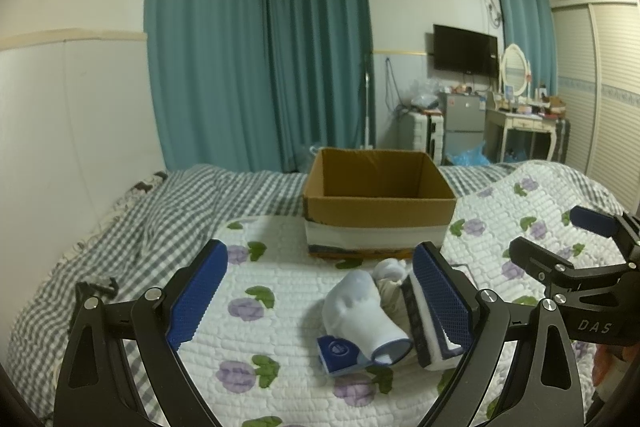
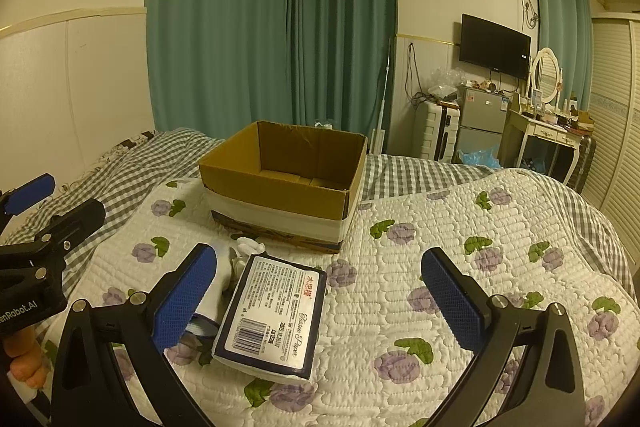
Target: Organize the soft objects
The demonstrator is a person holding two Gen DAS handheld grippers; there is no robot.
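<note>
A white sock [image 1: 362, 311] with a blue label lies on the floral quilt [image 1: 280, 367], between the fingers of my open left gripper [image 1: 320, 307]. A tissue paper pack [image 2: 274, 315] lies next to it; in the left wrist view the pack [image 1: 420, 323] rests against the right finger. A crumpled white cloth [image 1: 390, 271] lies just behind the sock. My right gripper [image 2: 332, 301] is open above the quilt, with the pack near its left finger. An open, empty cardboard box [image 2: 288, 183] stands behind them, also in the left wrist view [image 1: 378, 203].
A grey checked sheet [image 1: 160, 211] covers the bed's left and far side. Teal curtains [image 2: 272, 27], a suitcase, a small fridge [image 2: 478, 123] and a dressing table [image 2: 548, 131] stand beyond the bed. A wall runs along the left.
</note>
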